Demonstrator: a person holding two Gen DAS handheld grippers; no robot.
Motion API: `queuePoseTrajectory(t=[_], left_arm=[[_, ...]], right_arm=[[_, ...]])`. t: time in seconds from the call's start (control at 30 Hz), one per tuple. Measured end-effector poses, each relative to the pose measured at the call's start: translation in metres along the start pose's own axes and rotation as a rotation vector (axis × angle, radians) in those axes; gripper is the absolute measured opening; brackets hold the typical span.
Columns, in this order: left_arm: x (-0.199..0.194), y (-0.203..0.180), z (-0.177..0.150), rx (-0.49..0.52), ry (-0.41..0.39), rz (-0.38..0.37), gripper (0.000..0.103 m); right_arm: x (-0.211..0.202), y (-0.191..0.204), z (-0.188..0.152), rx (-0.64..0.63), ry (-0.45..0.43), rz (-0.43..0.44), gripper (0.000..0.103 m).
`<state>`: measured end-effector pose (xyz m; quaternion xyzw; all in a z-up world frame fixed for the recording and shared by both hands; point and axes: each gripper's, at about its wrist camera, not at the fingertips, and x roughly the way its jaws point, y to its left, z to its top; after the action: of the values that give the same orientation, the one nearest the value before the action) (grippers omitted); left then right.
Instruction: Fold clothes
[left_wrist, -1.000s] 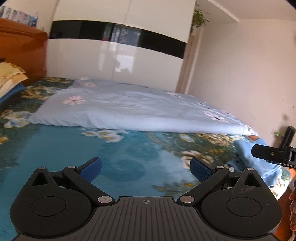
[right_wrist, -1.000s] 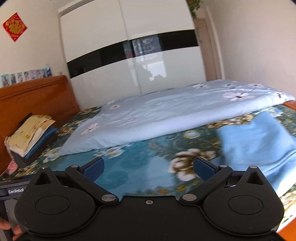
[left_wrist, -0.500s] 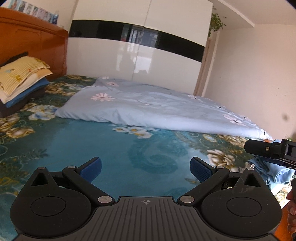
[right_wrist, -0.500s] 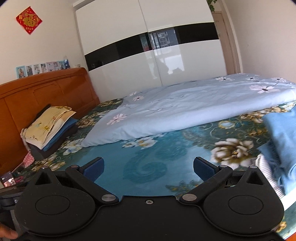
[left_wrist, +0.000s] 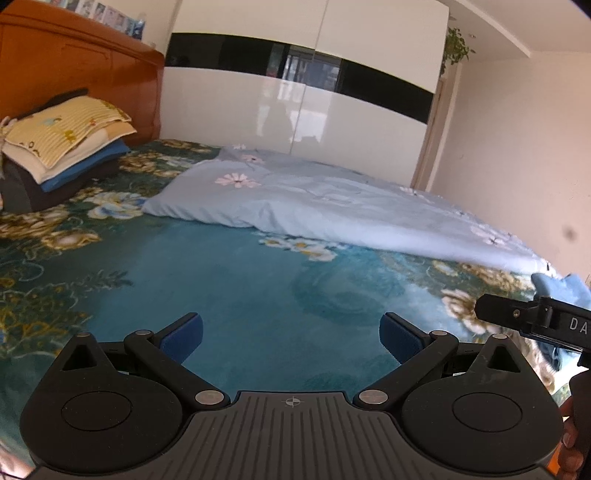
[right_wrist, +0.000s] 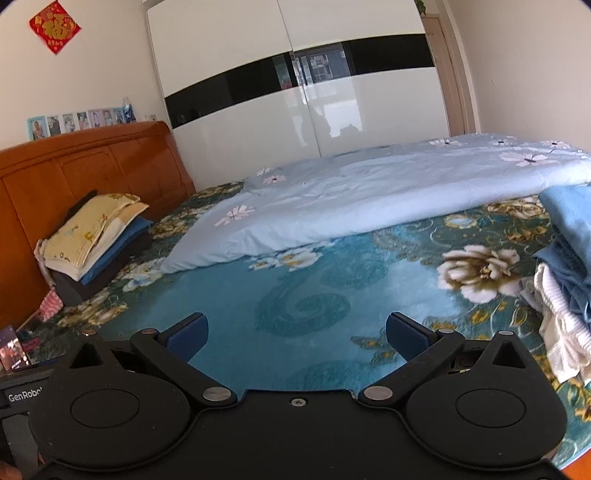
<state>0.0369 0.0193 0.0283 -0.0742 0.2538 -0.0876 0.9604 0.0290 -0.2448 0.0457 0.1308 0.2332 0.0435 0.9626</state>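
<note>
Both the left gripper (left_wrist: 291, 338) and the right gripper (right_wrist: 295, 339) hover spread and empty over the bed (right_wrist: 314, 306). The unfolded clothes (right_wrist: 565, 280) lie heaped at its right edge, probably several garments; take one layer only, near a corner.

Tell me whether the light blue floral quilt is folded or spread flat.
Folded: the light blue floral quilt covers only the far part of the teal floral bedspread, its near edge thick and rounded.

The bed (right_wrist: 229, 291) wears a teal flowered sheet. On it lie a pale blue quilt (right_wrist: 369, 192), a stack of folded clothes (right_wrist: 92, 240) by the headboard, and unfolded clothes (right_wrist: 565, 280) at the right edge.
</note>
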Motion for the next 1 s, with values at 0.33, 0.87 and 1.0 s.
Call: queuePoseTrajectory(t=[0.33, 0.87, 1.0], left_arm=[[-0.006, 0.006, -0.012, -0.001, -0.008, 0.011, 0.103], [-0.003, 0.017, -0.021, -0.04, 0.013, -0.013, 0.103], [-0.003, 0.017, -0.023, -0.03, 0.014, -0.02, 0.103]], right_arm=[[0.003, 0.014, -0.026, -0.011, 0.024, -0.007, 0.102], [0.0, 0.028, -0.046, -0.062, 0.049, 0.01, 0.102], [-0.004, 0.025, -0.045, -0.063, 0.037, -0.004, 0.102]])
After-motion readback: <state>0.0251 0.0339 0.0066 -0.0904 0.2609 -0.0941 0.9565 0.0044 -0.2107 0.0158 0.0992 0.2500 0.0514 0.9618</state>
